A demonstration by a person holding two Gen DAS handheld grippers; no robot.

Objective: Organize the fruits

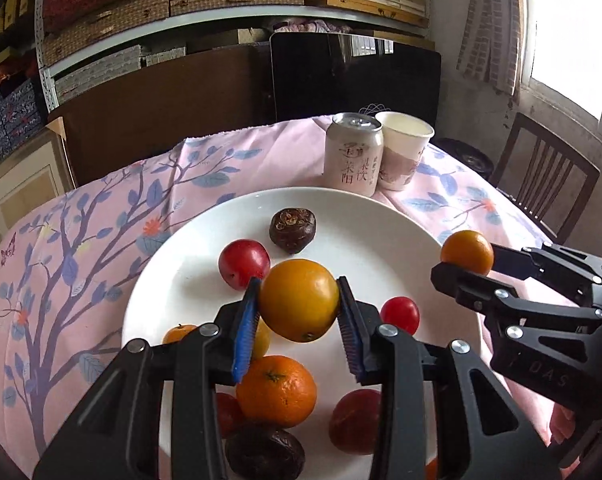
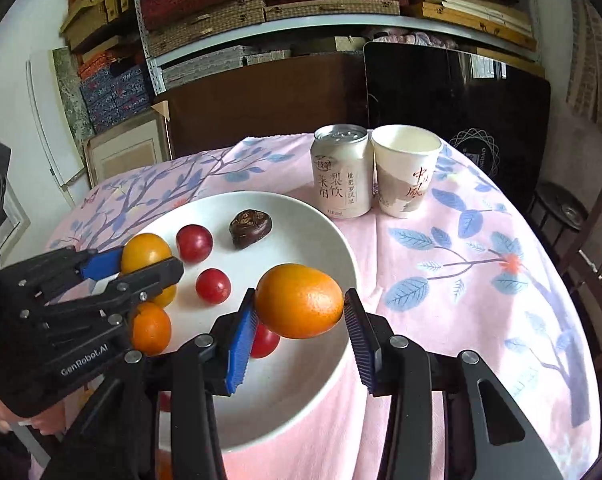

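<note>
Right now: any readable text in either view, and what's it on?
"GenRobot.AI": left gripper body, right wrist view.
"梨饮" and "茶阳": can; its smaller print is too small to read.
Red brush characters on paper cup: not legible.
Right gripper lettering: partly cut off.
</note>
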